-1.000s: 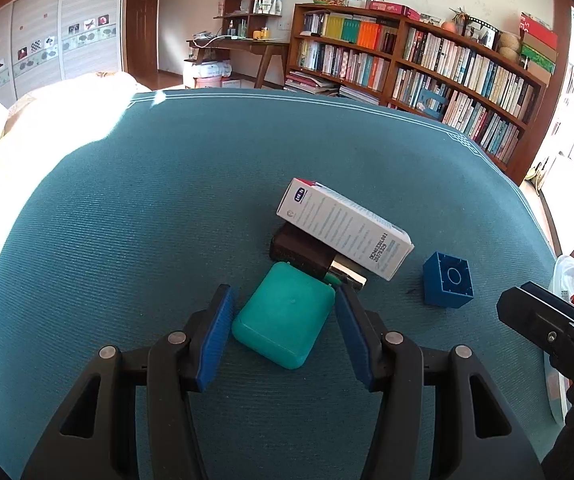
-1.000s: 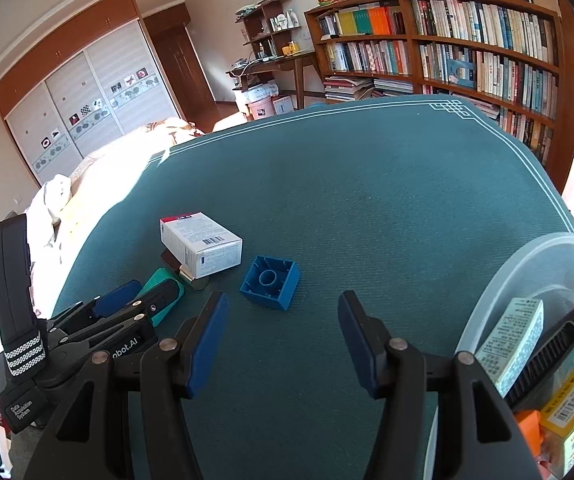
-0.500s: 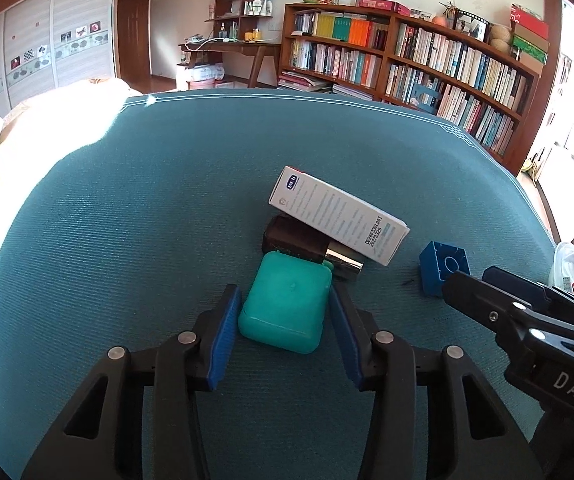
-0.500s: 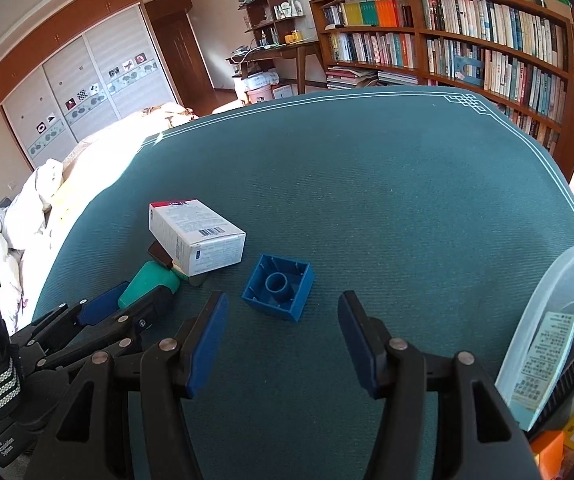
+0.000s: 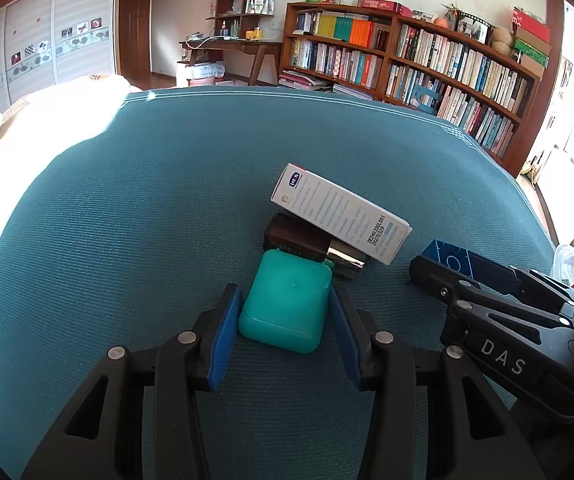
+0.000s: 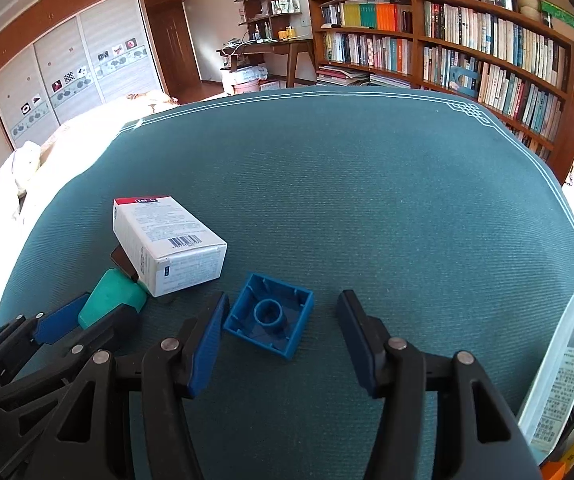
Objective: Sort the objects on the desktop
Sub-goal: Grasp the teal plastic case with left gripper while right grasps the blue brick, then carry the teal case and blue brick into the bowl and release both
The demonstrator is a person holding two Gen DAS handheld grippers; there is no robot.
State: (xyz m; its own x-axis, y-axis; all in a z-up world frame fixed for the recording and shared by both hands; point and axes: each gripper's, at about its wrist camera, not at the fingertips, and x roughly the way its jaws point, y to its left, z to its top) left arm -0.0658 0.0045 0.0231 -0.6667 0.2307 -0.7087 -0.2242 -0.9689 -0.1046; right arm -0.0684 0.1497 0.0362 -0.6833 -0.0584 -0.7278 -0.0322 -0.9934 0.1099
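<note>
A teal rounded case (image 5: 287, 302) lies on the green tablecloth between the fingers of my left gripper (image 5: 285, 304); the pads sit close on both sides, with a slight gap on the left. Behind it lie a brown and gold box (image 5: 307, 242) and a white medicine box (image 5: 339, 212) resting on it. In the right wrist view a blue hollow brick (image 6: 269, 316) lies upside down between the fingers of my open right gripper (image 6: 281, 320), nearer the left pad. The teal case (image 6: 111, 300) and white box (image 6: 167, 244) show at left there.
A clear plastic bin (image 6: 567, 360) with packets and coloured items stands at the table's right edge. The right gripper's body (image 5: 507, 320) lies just right of the left gripper. Bookshelves (image 6: 467, 52) stand beyond the table (image 6: 367, 184).
My left gripper has narrowed around the teal case. My right gripper has moved forward and left, so the blue brick now lies between its fingers.
</note>
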